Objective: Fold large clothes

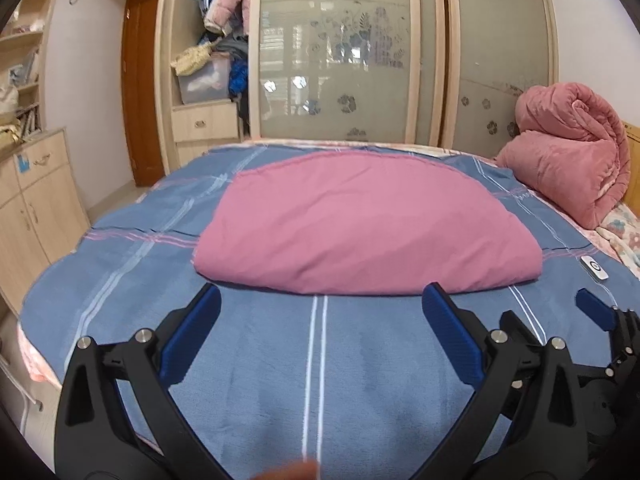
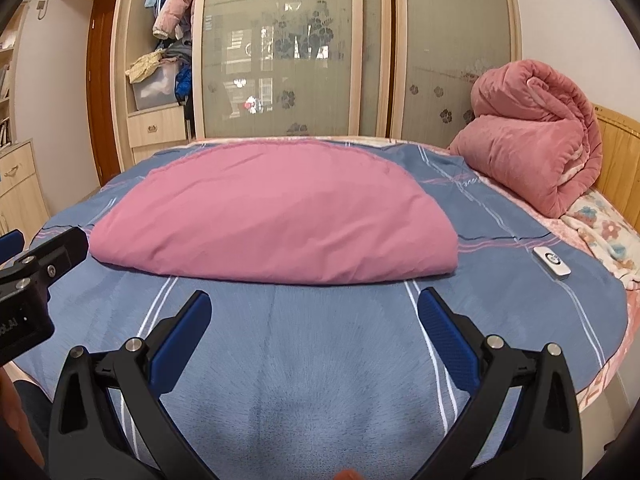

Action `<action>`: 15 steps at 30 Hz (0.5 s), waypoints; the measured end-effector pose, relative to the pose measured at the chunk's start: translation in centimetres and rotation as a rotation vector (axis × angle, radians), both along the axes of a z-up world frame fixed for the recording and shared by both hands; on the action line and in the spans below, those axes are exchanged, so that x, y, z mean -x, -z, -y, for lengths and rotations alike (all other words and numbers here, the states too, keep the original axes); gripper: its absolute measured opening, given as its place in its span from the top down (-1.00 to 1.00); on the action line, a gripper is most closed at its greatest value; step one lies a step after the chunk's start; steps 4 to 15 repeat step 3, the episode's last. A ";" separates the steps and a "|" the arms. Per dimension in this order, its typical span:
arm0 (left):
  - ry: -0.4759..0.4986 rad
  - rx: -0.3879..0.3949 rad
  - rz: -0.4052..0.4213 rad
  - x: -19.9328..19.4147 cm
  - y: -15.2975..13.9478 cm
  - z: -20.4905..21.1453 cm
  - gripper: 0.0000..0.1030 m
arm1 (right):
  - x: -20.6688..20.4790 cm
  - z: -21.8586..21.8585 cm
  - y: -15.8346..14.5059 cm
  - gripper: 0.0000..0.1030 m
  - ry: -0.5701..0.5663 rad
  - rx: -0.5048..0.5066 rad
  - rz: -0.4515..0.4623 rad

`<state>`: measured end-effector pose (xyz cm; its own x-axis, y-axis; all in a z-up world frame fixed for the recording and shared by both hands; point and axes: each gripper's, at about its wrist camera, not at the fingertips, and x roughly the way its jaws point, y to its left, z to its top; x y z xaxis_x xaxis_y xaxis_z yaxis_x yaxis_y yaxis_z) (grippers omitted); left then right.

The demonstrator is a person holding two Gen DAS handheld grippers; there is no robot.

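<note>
A large pink cloth (image 1: 360,224) lies folded into a thick rectangle on the blue striped bed cover (image 1: 280,368); it also shows in the right wrist view (image 2: 276,220). My left gripper (image 1: 320,296) is open and empty, a short way in front of the cloth's near folded edge. My right gripper (image 2: 314,300) is open and empty too, just in front of the same edge. One blue fingertip (image 1: 596,308) of the right gripper shows at the right of the left wrist view. The left gripper's body (image 2: 32,276) shows at the left of the right wrist view.
A rolled pink quilt (image 1: 568,156) sits at the bed's far right by a wooden headboard (image 2: 624,156). A small white remote (image 2: 552,263) lies on the cover right of the cloth. A wardrobe with glass sliding doors (image 1: 336,60) stands behind the bed. Cabinets (image 1: 32,200) stand left.
</note>
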<state>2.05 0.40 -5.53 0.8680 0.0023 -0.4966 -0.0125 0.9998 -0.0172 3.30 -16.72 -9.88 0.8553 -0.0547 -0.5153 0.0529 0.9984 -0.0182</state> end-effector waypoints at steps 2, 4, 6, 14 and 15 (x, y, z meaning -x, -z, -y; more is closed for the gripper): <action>0.017 -0.003 -0.008 -0.6 0.5 -0.2 -0.96 | -0.7 1.0 0.1 -0.97 -0.003 -0.020 -0.002; 0.015 -0.013 -0.009 -0.8 0.7 -0.4 -0.96 | -1.4 2.6 -0.3 -0.97 0.003 -0.032 0.014; 0.015 -0.013 -0.009 -0.8 0.7 -0.4 -0.96 | -1.4 2.6 -0.3 -0.97 0.003 -0.032 0.014; 0.015 -0.013 -0.009 -0.8 0.7 -0.4 -0.96 | -1.4 2.6 -0.3 -0.97 0.003 -0.032 0.014; 0.015 -0.013 -0.009 -0.8 0.7 -0.4 -0.96 | -1.4 2.6 -0.3 -0.97 0.003 -0.032 0.014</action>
